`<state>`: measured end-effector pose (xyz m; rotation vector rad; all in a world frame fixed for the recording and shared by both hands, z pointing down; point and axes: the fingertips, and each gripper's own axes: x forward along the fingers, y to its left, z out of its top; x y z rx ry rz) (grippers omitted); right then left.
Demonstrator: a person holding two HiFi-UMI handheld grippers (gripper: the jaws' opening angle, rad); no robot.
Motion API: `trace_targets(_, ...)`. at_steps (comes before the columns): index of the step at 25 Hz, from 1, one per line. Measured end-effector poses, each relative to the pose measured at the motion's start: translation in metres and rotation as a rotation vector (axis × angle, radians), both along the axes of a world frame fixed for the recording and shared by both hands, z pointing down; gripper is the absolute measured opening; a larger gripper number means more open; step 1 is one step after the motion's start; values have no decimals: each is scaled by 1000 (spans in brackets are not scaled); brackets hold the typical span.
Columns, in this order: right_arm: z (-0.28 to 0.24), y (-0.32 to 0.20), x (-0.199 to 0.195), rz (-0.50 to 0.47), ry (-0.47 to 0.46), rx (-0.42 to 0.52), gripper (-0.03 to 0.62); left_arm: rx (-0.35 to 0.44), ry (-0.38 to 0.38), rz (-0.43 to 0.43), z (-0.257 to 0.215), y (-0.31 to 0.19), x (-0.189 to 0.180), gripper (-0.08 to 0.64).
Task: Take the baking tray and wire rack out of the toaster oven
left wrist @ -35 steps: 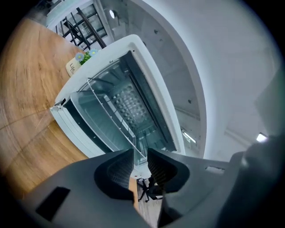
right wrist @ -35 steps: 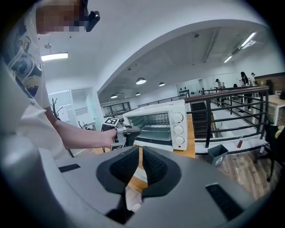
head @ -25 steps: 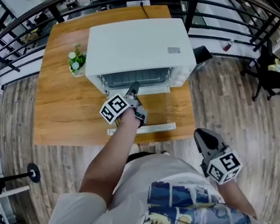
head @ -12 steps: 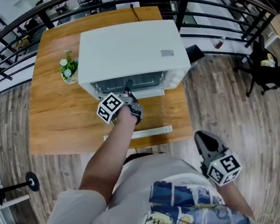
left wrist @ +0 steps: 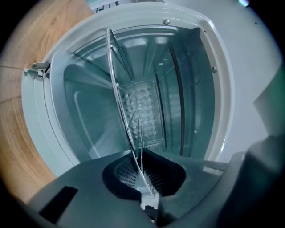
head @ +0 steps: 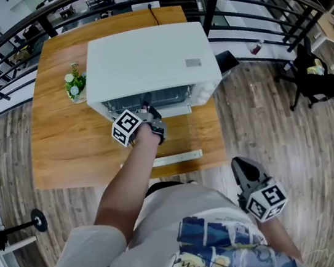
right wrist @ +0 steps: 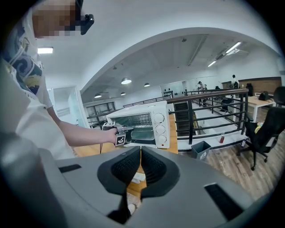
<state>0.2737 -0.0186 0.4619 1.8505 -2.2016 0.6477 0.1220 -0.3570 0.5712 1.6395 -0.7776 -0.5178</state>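
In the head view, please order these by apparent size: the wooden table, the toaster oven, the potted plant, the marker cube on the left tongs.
1. wooden table
2. toaster oven
3. marker cube and potted plant: they look about alike, and the cube is nearer the camera, so I do not rank them.

The toaster oven (head: 149,58) stands open, but the wire rack (left wrist: 116,84) crosses its mouth and the left tool (head: 147,110) fills the middle. Left of the oven the counter (head: 63,145) is bare, past the flower pot (head: 74,84). The lowered door (head: 177,157) lies in front.

Silvery wire rack (left wrist: 116,84) (edge-on) inside oven (left wrist: 242,53)
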Motion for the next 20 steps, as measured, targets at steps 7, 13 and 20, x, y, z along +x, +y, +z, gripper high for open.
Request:
trace_targets(7, 2, 3, 6, 10, -9, 9, 3, 0, 21, -19, -2, 1, 1, 3)
trace_targets(13, 3, 11, 8, 4, -18, 9, 2, -3, 27, -31, -5, 10, -2, 3)
trace_targets(20, 1, 18, 8, -16, -28, 10, 2, -5, 35, -33, -7, 24, -6, 2)
